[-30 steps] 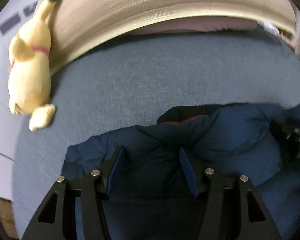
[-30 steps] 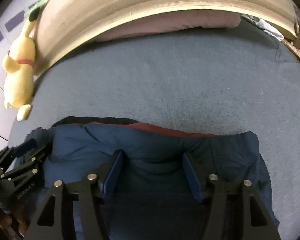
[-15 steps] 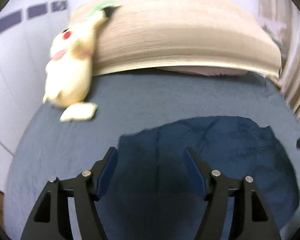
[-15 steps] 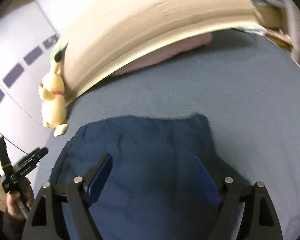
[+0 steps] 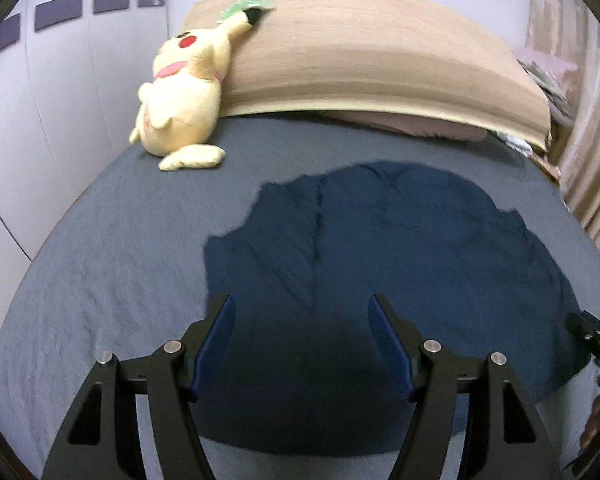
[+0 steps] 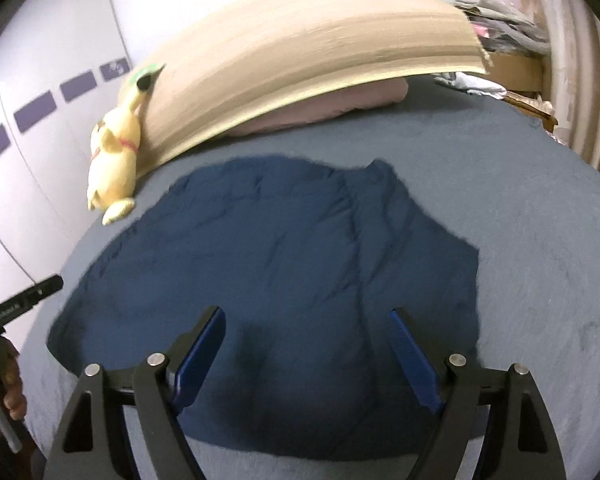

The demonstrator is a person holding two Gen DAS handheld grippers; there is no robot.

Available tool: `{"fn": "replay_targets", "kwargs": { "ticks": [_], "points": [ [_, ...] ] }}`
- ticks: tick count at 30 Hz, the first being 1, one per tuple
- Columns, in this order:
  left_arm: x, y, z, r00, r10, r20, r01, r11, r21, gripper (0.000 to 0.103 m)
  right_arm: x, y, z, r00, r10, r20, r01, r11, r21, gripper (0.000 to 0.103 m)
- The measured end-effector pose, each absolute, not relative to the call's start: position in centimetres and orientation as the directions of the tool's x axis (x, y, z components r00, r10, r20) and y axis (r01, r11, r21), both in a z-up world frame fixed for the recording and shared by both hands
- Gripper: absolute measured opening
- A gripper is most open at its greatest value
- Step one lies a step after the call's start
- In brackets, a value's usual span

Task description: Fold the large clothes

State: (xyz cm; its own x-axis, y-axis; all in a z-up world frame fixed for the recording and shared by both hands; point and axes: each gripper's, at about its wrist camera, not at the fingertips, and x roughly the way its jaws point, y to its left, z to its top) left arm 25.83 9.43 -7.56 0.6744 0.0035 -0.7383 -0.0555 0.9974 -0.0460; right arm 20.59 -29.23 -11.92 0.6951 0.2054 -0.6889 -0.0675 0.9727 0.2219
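I count 1 dark blue garment (image 5: 400,248), 1 yellow plush toy (image 5: 182,96), 1 pink pillow (image 6: 332,106), 1 wooden headboard (image 5: 360,52) and my 2 grippers: left (image 5: 300,312), right (image 6: 306,324).

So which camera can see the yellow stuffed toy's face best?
The left wrist view. There the yellow stuffed toy is large and turned toward the camera, showing its red cheek and pink mouth. In the right wrist view the toy is smaller, seen from the side against the headboard, its face hidden.

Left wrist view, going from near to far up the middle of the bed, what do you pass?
Left tool → navy garment → bare grey sheet → pink pillow → tan headboard.
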Motion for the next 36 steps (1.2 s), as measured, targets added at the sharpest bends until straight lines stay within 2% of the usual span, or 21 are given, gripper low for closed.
{"fn": "replay_targets", "kwargs": {
  "ticks": [4, 12, 16, 20, 24, 26, 30, 36],
  "points": [
    [26.2, 8.3, -10.7, 0.592, 0.009, -0.806, -0.04, 0.999, -0.018, 0.07, 20.9, -28.6, -14.2, 0.66, 0.17, -0.732, -0.042, 0.981, 0.19, 0.086],
    [25.3, 7.6, -11.8, 0.596, 0.042, -0.802, -0.036, 0.999, 0.026, 0.071, 20.9, -28.7, -14.9, 0.637, 0.162, -0.754, -0.039, 0.983, 0.178, 0.088],
    [25.4, 8.1, -11.4, 0.586, 0.013, -0.81, -0.018, 1.0, 0.003, 0.071, 21.0, -28.8, -14.6, 0.617, 0.176, -0.767, -0.049, 0.981, 0.186, 0.089],
    [25.4, 11.0, -9.1, 0.613, -0.093, -0.785, 0.0, 0.993, -0.118, 0.071, 20.5, -32.3, -11.8, 0.645, 0.289, -0.707, -0.075, 0.945, 0.318, 0.089],
    [26.8, 17.4, -7.7, 0.65, -0.175, -0.739, -0.066, 0.956, -0.285, 0.08, 21.2, -39.9, -10.3, 0.67, 0.328, -0.666, 0.019, 0.889, 0.457, 0.091],
    [28.2, 20.0, -8.7, 0.614, -0.246, -0.75, -0.099, 0.919, -0.383, 0.08, 21.9, -43.1, -11.1, 0.664, 0.35, -0.661, 0.068, 0.851, 0.52, 0.091],
    [30.1, 23.7, -12.4, 0.529, -0.45, -0.719, -0.151, 0.784, -0.602, 0.08, 24.0, -47.2, -14.7, 0.597, 0.507, -0.622, 0.124, 0.708, 0.696, 0.091],
    [31.5, 25.1, -14.8, 0.509, -0.5, -0.7, -0.178, 0.735, -0.654, 0.08, 26.2, -47.8, -18.0, 0.539, 0.574, -0.616, 0.155, 0.652, 0.742, 0.091]
  ]
}}
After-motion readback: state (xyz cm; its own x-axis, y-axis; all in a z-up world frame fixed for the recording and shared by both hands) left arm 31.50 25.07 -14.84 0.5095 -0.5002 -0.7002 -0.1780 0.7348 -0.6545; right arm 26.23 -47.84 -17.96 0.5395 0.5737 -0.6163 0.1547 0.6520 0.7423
